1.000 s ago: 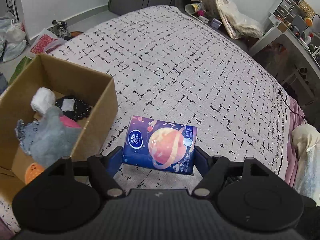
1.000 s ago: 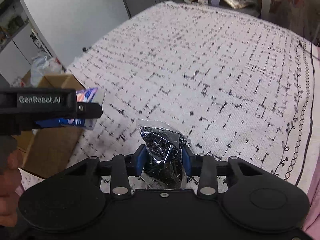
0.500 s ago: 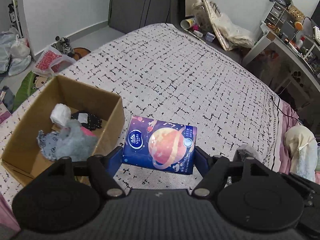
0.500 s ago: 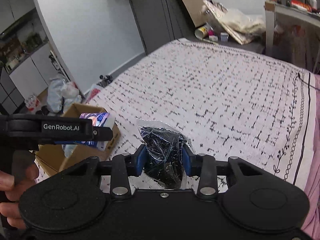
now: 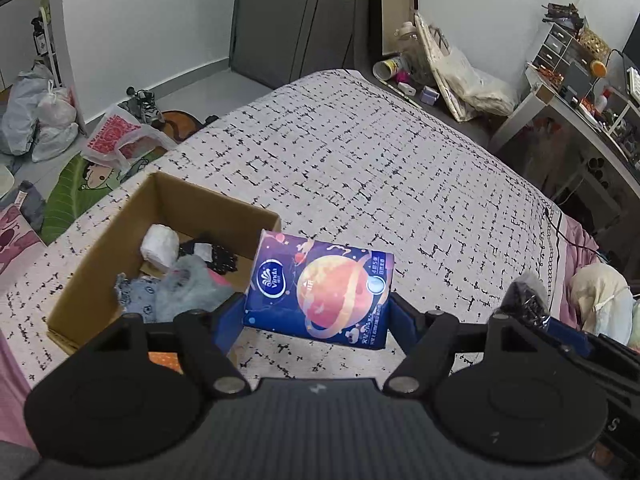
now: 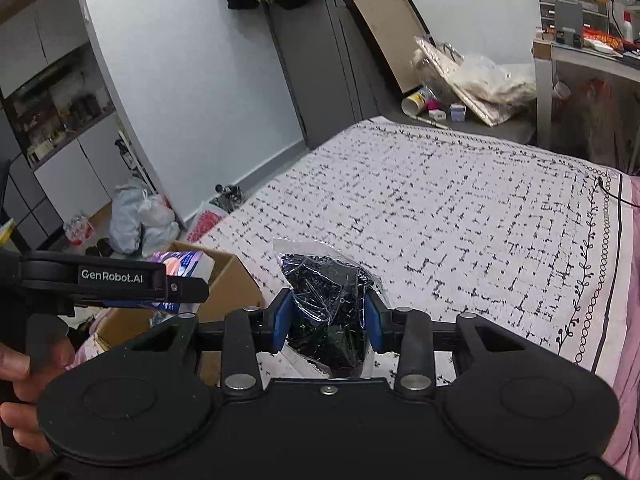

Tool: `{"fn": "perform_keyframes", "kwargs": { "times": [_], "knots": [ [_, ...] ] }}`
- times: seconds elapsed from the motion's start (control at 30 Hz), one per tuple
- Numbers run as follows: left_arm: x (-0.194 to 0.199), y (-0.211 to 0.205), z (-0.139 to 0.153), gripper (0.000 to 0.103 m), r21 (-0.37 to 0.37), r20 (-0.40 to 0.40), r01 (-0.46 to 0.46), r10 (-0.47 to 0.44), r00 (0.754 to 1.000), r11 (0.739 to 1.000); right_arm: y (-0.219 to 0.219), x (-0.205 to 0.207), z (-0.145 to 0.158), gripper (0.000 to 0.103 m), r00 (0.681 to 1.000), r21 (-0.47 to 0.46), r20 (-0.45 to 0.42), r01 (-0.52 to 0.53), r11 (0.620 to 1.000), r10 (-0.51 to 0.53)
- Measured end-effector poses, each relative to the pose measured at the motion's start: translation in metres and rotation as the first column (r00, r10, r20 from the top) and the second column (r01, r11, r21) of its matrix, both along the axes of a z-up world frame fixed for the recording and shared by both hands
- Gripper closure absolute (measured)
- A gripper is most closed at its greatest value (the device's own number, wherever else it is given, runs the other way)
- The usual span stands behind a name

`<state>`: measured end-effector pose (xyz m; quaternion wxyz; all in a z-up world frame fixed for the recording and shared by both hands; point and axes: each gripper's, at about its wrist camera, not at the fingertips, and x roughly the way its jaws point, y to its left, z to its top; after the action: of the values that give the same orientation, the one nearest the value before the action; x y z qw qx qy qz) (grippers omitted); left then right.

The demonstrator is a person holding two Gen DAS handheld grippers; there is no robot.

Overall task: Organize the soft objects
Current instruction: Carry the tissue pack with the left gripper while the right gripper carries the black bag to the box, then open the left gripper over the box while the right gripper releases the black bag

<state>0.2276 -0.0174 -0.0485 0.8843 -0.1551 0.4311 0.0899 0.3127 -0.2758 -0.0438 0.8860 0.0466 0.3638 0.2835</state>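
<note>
Bed [image 5: 360, 168] with white bedspread, black broken-grid print, fills most of both views. Cardboard box [image 5: 96, 256] sits open at its near-left edge, flaps up; inside: a white rolled cloth [image 5: 160, 245], a grey-blue soft piece [image 5: 176, 292], something black with dots [image 5: 216, 256] toward the far side.

My left gripper [image 5: 316, 312] is clamped on the tissue pack [image 5: 320, 292]: dark blue wrapper, big orange-pink ringed planet, white-and-blue round logo at its left end. Blue pads press both short ends. Pack is off the bed, just right of the box's near-right corner, overlapping its right wall in the left wrist view. From the right wrist view the pack [image 6: 180, 268] shows behind the left gripper's black finger, over the box [image 6: 224, 280].

My right gripper [image 6: 326, 320] is squeezed on a clear plastic bag [image 6: 328, 300] of small black bits, crinkled, top corner sticking up, held above the bed right of the box.

Versus half a second ago: both tools sit higher and further back, more wall and floor in view, box looks smaller. Grips unchanged. Right gripper's bag [image 5: 524, 300] now shows more at the right of the left wrist view.
</note>
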Motion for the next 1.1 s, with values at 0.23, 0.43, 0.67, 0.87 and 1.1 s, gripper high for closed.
{"fn": "perform_keyframes", "kwargs": {
  "times": [0.23,0.43,0.67,0.87,1.1],
  "knots": [
    [-0.009,0.018,0.010,0.030,0.009,0.013,-0.015,0.015,1.000,1.000,0.008,-0.004,0.007,0.066,1.000,0.032,0.022,-0.001,0.999,0.000],
    [-0.016,0.040,0.020,0.029,0.005,0.027,-0.038,0.038,0.999,0.999,0.021,-0.006,0.009,0.066,0.999,0.040,0.037,-0.017,0.999,0.015],
    [-0.022,0.068,0.021,0.029,-0.004,0.032,-0.064,0.064,0.997,0.998,0.044,-0.012,0.009,0.066,0.998,0.028,0.050,-0.039,0.999,0.037],
    [-0.029,0.094,0.012,0.029,-0.031,0.011,-0.111,0.111,0.994,0.993,0.065,-0.015,0.009,0.066,0.996,0.001,0.082,-0.040,0.999,0.040],
    [-0.035,0.119,0.000,0.029,-0.066,-0.011,-0.134,0.134,0.991,0.989,0.089,-0.018,0.005,0.066,0.994,-0.021,0.101,-0.048,0.999,0.050]
  ]
}}
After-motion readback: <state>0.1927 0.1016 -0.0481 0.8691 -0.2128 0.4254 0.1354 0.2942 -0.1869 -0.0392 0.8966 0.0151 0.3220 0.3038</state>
